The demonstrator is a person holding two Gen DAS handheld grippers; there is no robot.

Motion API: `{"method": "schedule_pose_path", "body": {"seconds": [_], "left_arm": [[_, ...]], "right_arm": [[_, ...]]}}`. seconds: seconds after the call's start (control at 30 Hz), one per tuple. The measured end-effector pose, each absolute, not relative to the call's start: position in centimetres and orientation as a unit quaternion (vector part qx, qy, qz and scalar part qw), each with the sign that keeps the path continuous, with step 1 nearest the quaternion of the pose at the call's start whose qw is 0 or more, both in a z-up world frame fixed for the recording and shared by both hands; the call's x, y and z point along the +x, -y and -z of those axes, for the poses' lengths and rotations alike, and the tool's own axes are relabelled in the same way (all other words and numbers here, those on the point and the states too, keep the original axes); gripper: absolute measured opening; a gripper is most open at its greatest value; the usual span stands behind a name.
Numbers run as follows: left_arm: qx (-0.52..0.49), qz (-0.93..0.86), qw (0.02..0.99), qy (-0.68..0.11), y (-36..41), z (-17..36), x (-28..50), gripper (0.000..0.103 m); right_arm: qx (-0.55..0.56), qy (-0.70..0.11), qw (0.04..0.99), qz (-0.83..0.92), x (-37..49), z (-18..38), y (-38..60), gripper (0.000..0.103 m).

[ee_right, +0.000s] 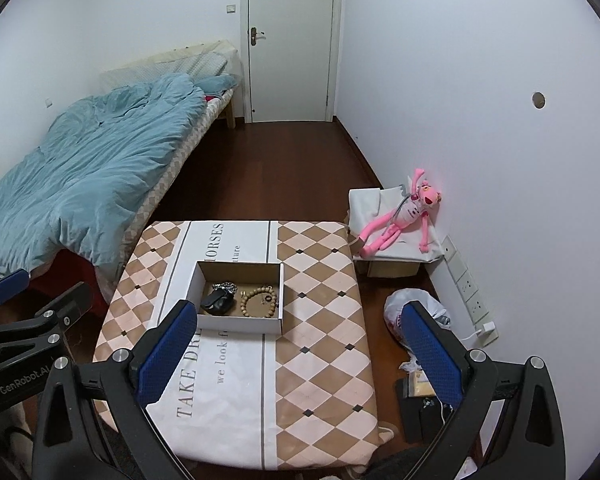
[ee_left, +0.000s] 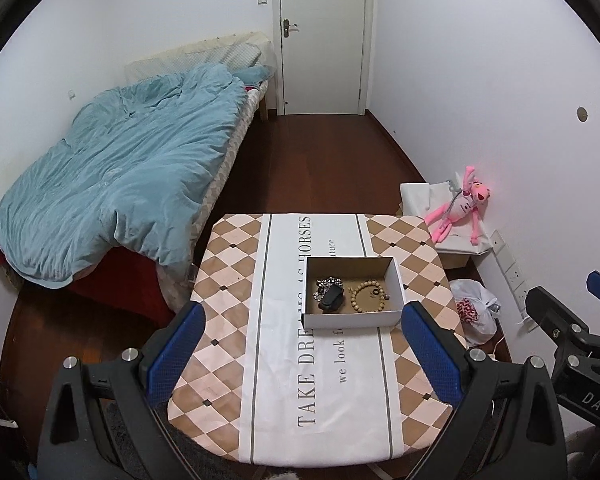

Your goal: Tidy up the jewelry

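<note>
A shallow white cardboard box (ee_left: 352,319) (ee_right: 240,325) sits in the middle of the cloth-covered table (ee_left: 220,344) (ee_right: 320,340). Inside lie a wooden bead bracelet (ee_left: 369,296) (ee_right: 259,301), a small dark ring (ee_left: 376,291) (ee_right: 268,299), a silver chain (ee_left: 327,283) (ee_right: 225,286) and a black object (ee_left: 331,299) (ee_right: 217,302). My left gripper (ee_left: 300,354) is open and empty, above the near part of the table. My right gripper (ee_right: 296,354) is open and empty, to the right of the box. Each gripper shows at the edge of the other's view.
A bed with a blue duvet (ee_left: 116,184) stands left of the table. A pink plush toy (ee_right: 400,216) lies on a white-covered box by the right wall. A white plastic bag (ee_right: 396,312) and dark items (ee_right: 416,412) lie on the floor at right. A closed door (ee_left: 322,36) is at the back.
</note>
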State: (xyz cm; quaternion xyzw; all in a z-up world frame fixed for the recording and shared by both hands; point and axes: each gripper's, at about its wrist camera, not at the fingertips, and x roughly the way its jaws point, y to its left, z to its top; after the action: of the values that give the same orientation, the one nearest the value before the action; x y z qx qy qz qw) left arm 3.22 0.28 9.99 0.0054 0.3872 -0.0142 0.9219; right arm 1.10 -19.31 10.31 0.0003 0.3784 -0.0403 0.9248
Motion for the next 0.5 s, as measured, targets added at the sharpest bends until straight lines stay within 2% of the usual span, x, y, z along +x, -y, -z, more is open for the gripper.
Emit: {"method": "schedule_pose_path", "body": {"seconds": [0.5], "left_arm": [[0.006, 0.015, 0.904, -0.427, 1.0, -9.9, 7.1, 0.100]], "right_arm": [[0.004, -0.405, 0.913, 0.051, 5.4, -9.3, 20.2, 0.103]]}}
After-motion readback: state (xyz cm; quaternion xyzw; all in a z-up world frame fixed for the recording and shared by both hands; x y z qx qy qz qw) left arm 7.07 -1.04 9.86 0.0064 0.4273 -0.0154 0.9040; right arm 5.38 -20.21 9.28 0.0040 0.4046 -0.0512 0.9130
